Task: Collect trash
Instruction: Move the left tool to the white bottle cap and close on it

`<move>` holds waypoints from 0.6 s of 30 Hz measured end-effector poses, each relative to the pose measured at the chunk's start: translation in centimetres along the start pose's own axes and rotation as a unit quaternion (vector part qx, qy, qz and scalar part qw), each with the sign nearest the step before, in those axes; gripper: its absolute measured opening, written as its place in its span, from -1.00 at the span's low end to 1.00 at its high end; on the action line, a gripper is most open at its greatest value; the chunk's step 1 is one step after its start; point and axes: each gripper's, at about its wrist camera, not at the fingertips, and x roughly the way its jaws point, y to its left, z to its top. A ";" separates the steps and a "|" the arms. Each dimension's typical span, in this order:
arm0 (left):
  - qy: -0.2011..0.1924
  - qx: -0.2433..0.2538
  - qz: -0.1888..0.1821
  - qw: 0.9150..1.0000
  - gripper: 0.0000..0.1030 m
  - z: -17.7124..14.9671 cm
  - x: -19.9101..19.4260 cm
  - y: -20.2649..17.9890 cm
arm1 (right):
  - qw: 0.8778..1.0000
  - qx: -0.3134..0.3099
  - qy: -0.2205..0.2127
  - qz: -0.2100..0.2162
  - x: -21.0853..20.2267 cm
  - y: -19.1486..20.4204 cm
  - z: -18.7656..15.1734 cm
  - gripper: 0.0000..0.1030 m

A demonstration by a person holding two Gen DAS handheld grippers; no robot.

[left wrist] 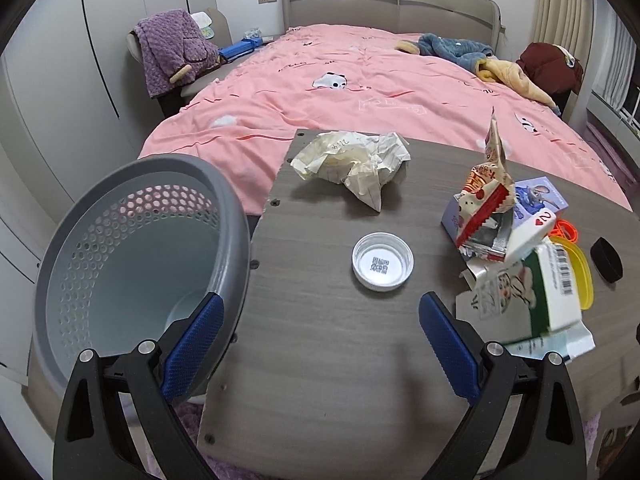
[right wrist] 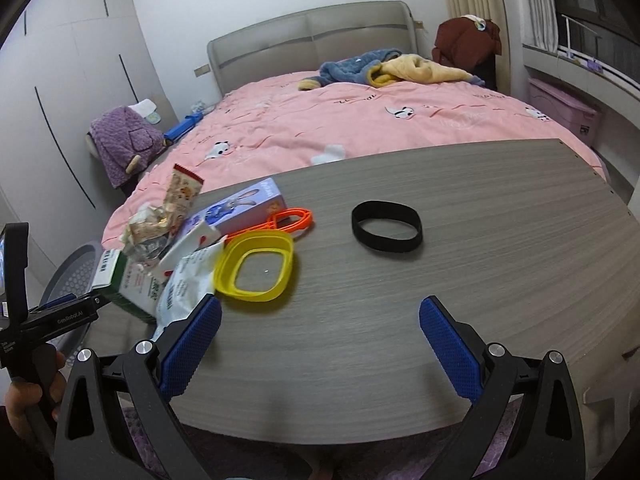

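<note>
Left wrist view: the left claw is spread wide, empty, above the grey wood-grain worktop, with the white round plastic lid just ahead and crumpled cream paper beyond. The grey perforated plastic bin stands left. The right claw gapes empty too.

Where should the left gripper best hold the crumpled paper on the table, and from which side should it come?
Probably from above, with the left gripper open wide. Close on the tall crumpled middle of the crumpled paper, not on its thin pointed corner, which points toward the gripper and would likely bend or slip.
</note>
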 end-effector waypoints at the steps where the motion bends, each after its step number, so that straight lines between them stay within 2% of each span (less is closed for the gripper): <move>1: 0.002 0.001 -0.001 1.000 0.82 0.1 0.3 -0.2 | 1.000 0.004 0.001 -0.004 0.2 -0.3 0.1 0.90; 7: 0.026 0.004 -0.009 1.000 0.82 0.6 2.6 -0.4 | 1.000 0.015 0.009 -0.014 1.0 -1.1 0.4 0.90; 18: 0.023 0.007 -0.012 1.000 0.81 1.3 4.3 -0.4 | 1.000 0.017 0.017 -0.017 1.7 -1.5 0.6 0.90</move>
